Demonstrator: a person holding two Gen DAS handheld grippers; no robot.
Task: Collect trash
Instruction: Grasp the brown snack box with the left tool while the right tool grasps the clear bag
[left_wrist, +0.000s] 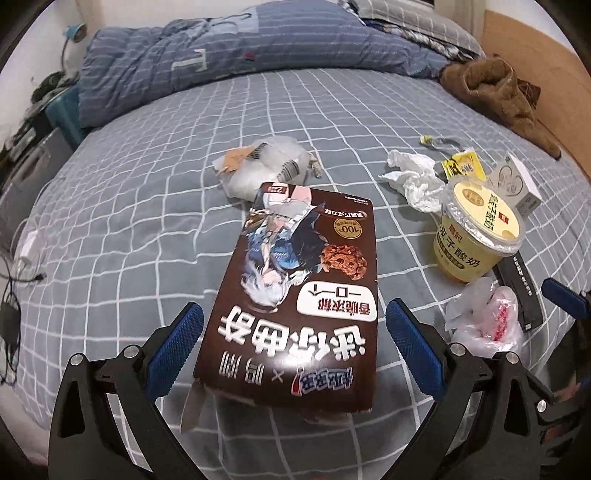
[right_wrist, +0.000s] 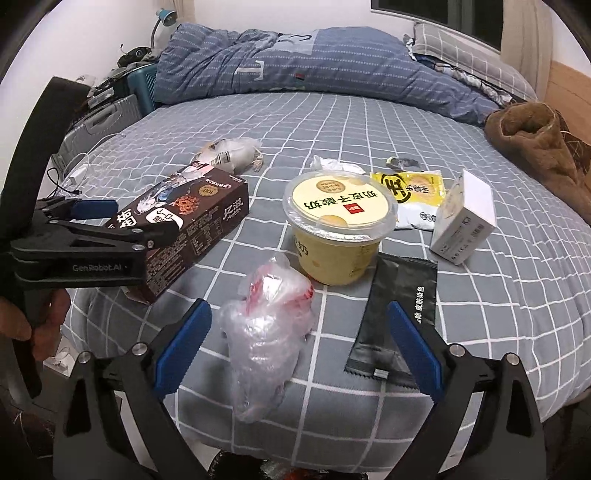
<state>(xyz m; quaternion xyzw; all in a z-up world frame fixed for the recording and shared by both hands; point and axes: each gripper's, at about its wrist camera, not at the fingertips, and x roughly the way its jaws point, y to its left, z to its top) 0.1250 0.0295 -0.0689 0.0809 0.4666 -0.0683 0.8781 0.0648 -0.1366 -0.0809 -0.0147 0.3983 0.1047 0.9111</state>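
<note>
A brown cookie box (left_wrist: 295, 291) lies on the grey checked bed (left_wrist: 129, 221). My left gripper (left_wrist: 295, 332) is open, its blue fingers on either side of the box's near end; I cannot tell if they touch it. The box also shows in the right wrist view (right_wrist: 192, 225), with the left gripper (right_wrist: 110, 221) around it. My right gripper (right_wrist: 297, 328) is open around a crumpled clear plastic bag (right_wrist: 266, 332) with red print. A yellow yogurt cup (right_wrist: 340, 229) stands just beyond the bag. A black wrapper (right_wrist: 399, 314) lies by the right finger.
More litter lies further in: a white packet (right_wrist: 232, 151), a crumpled tissue (left_wrist: 413, 177), a yellow sachet (right_wrist: 413, 195) and a small white box (right_wrist: 465, 218). A blue quilt (right_wrist: 295, 62) and a brown garment (right_wrist: 539, 147) lie at the back. The bed's near edge drops off below my right gripper.
</note>
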